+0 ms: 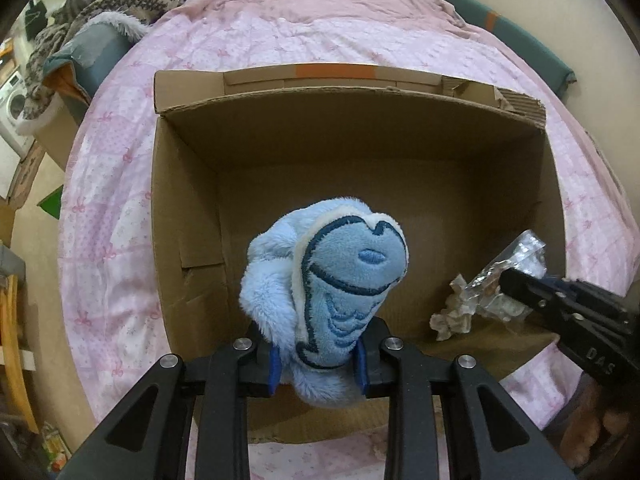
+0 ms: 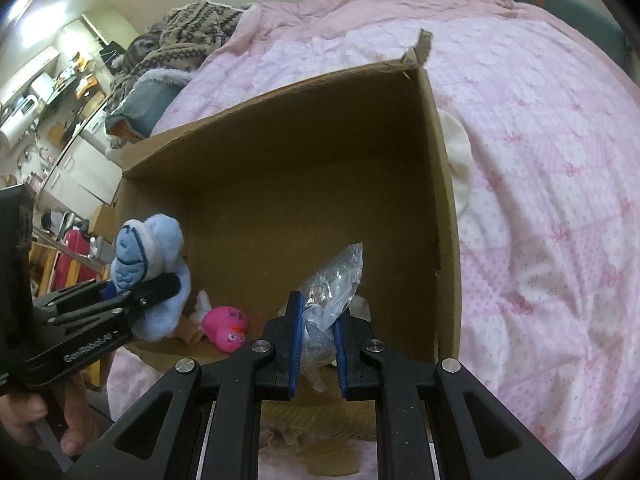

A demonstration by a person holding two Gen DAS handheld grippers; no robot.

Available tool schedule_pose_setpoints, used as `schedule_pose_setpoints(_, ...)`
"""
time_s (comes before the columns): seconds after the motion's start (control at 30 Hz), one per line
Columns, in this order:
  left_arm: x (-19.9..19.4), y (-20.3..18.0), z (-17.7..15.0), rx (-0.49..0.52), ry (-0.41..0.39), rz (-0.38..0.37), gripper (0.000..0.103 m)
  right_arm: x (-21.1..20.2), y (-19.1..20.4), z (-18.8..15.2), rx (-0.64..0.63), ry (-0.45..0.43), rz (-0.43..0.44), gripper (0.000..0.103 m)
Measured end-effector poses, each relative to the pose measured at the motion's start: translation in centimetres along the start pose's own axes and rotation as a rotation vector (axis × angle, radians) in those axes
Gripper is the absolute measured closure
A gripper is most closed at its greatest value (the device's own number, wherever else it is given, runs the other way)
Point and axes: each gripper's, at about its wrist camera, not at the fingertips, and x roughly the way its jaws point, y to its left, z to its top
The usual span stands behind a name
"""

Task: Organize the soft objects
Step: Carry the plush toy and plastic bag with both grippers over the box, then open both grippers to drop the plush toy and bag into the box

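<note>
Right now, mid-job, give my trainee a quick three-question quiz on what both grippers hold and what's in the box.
1. True or false: the left gripper is shut on the blue plush toy.
2. What does the right gripper hold? A) clear plastic bag B) white sock C) nothing
3. Which bright toy lies on the floor of the cardboard box?

Key: 1 true; 2 A; 3 the pink toy.

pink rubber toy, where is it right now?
Right wrist view: the pink rubber toy lies on the open cardboard box floor, lower left, beside the left tongs holding the blue plush toy.
</note>
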Motion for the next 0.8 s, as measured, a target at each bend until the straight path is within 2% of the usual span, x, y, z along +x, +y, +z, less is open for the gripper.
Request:
schedule_pose_setpoints(0.13, 0.3, 0.3, 0.0, -0.016, -0.002, 0.021, 0.075, 0.0, 0.2, -0.1, -0.020, 0.000, 0.009, 0.087)
schedule_pose_setpoints(0.27, 0.1, 0.7, 0.0, -0.043, -0.015, 0.001, 0.074, 0.1, 0.4, -0.3, -0.045, 0.014, 0.002, 0.087)
schedule_pose_setpoints(0.57, -0.4, 0.8, -0.5, -0.035, -0.016, 0.024, 0.065, -0.5, 0.6, -0.4, -0.049, -0.001, 0.015, 0.087)
schedule_pose_setpoints(0.63, -0.7, 1.0, -0.6, -0.048, -0.013, 0.020, 0.062, -0.6, 0.5, -0.3, -0.040, -0.003, 0.020, 0.087)
schedule_pose_setpoints(0.7, -1.0, 1.1, -0.7, -0.063, -0.015, 0.014, 0.053, -0.7, 0.3, -0.4, -0.033, -0.004, 0.030, 0.087)
schedule_pose_setpoints(0.8, -1.7, 1.1, -0.8, -0.067, -0.028, 0.010, 0.051, -1.0, 0.3, -0.5, -0.036, -0.008, 0.033, 0.086)
